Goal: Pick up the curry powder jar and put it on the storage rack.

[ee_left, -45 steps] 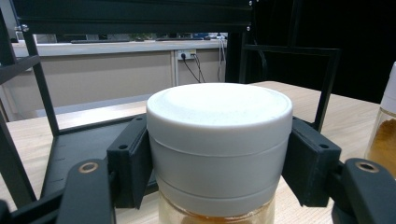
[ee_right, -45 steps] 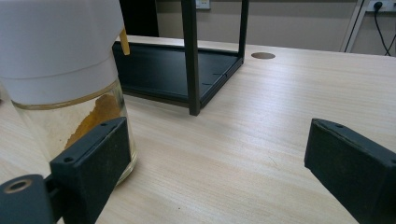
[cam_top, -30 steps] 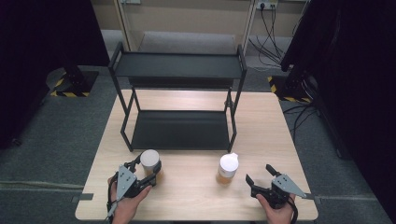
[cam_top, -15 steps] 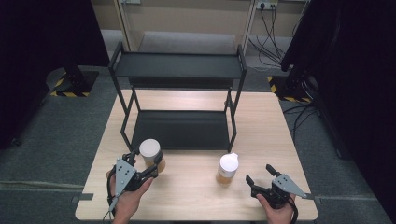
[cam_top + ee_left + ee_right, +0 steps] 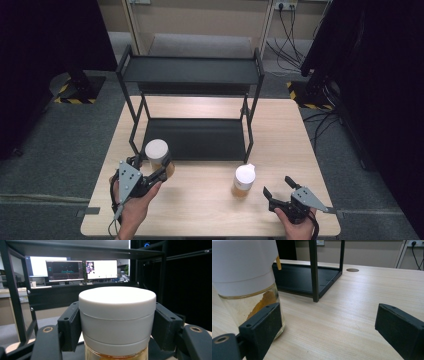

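Progress looks early: the left gripper (image 5: 150, 175) has its jaws pinching the white-lidded round glass jar of amber-brown contents (image 5: 158, 156) at the lid, one black pad on each side, as the left gripper view shows (image 5: 117, 320). In the high view this jar sits at the front left of the pale wooden table (image 5: 210, 210), just before the front edge of the black metal two-tier rack (image 5: 192, 75); whether its base touches the table cannot be told. Neither tier of the rack carries anything, so if the jars are meant for it, the placing is all yet to do.

The second glass jar with a white cap and yellow-orange powder (image 5: 244, 181) stands untouched on the table to the right. The right gripper (image 5: 282, 192) rests near it with jaws spread wide, holding nothing; in the right gripper view the jar (image 5: 247, 282) stands just beyond one jaw, outside the gap.

The held jar's lid is smooth matt plastic, a squat cylinder with a fine seam around it, over clear glass. The second jar's cap looks similar, with a small spout or flap at its top edge. The rack has thin square-section posts and flat tray-like shelves with low lips, in a dull dark finish. The table is light wood-grain laminate with a round cable hole (image 5: 352, 270).
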`<action>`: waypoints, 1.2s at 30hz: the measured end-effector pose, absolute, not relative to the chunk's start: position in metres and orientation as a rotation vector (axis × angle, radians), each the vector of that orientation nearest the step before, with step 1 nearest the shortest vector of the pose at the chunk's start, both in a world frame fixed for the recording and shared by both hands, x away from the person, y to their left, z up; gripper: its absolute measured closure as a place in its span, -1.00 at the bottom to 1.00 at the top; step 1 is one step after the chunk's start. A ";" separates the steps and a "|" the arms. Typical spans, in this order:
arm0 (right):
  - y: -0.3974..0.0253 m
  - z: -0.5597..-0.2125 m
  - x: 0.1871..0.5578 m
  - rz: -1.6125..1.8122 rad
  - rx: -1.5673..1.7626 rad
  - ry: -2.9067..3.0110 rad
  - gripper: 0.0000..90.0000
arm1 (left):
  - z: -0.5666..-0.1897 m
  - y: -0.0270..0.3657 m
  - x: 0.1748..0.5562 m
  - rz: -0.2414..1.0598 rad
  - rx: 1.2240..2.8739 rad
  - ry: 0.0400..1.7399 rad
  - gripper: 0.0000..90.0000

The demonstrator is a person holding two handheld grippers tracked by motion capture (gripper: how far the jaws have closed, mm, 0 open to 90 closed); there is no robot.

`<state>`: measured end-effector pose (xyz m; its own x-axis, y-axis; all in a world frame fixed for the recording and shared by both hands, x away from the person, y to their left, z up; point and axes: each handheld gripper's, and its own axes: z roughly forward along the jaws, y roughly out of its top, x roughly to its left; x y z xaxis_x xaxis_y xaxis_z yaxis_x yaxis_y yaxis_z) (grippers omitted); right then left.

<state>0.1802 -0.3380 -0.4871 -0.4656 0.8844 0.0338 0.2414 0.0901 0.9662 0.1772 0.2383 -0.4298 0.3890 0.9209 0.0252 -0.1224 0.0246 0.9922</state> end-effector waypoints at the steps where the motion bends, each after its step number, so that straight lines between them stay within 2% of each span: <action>1: -0.338 -0.487 0.180 1.402 1.108 1.783 -0.83 | -0.428 0.238 0.178 0.971 1.275 0.824 -0.25; 36: -0.338 -0.488 0.180 1.407 1.111 1.779 -0.83 | -0.380 0.235 0.206 1.065 1.166 0.805 -0.25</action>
